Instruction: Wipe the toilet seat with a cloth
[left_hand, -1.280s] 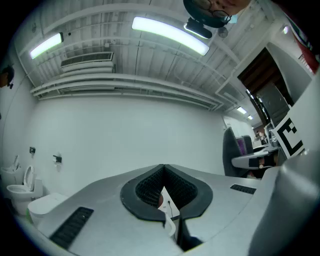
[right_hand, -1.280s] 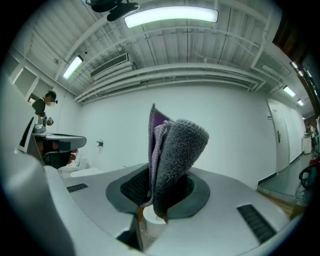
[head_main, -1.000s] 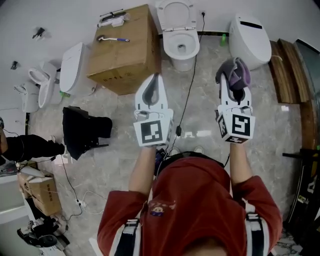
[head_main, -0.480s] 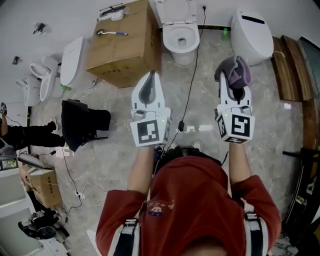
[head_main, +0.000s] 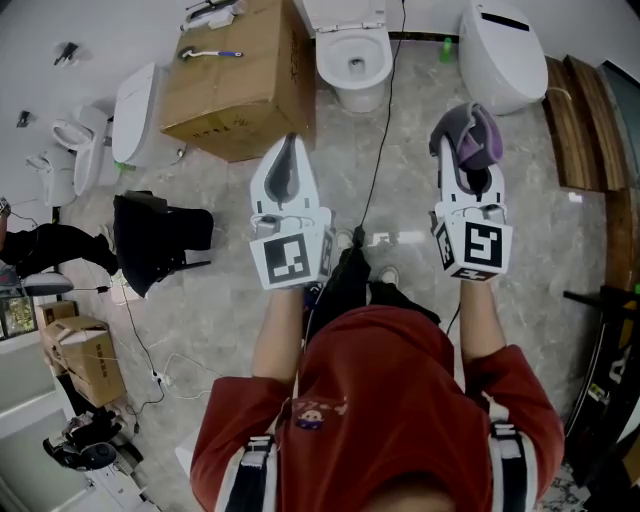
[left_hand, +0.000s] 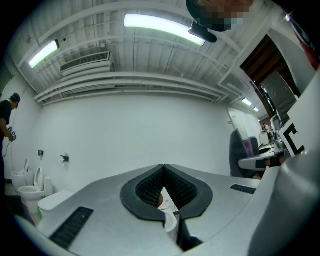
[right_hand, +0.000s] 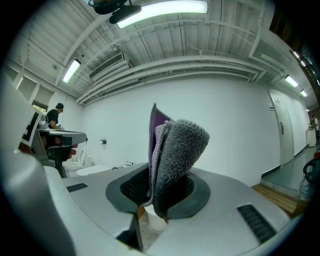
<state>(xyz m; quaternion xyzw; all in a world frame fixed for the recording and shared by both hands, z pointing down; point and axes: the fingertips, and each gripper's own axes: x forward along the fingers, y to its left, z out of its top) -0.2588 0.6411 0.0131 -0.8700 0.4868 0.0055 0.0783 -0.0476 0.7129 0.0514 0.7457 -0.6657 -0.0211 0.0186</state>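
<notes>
A white toilet (head_main: 351, 45) with its lid up and seat down stands against the far wall in the head view. My right gripper (head_main: 466, 140) is raised at the right, shut on a folded grey and purple cloth (head_main: 472, 141) that sticks up from its jaws (right_hand: 170, 155). My left gripper (head_main: 285, 170) is raised at the left, shut with nothing between its jaws (left_hand: 163, 172). Both grippers hang well short of the toilet, above the marble floor.
A big cardboard box (head_main: 237, 85) with a brush (head_main: 212, 53) on top stands left of the toilet. A second white toilet (head_main: 503, 55) with its lid shut sits at the right. More toilets (head_main: 105, 125), a black bag (head_main: 150, 238), a floor cable (head_main: 382, 150) and wooden boards (head_main: 580, 125) lie around.
The view has moved forward: the toilet and box have slid toward the top of the frame. Both grippers keep their pose, the cloth still held in the right one.
</notes>
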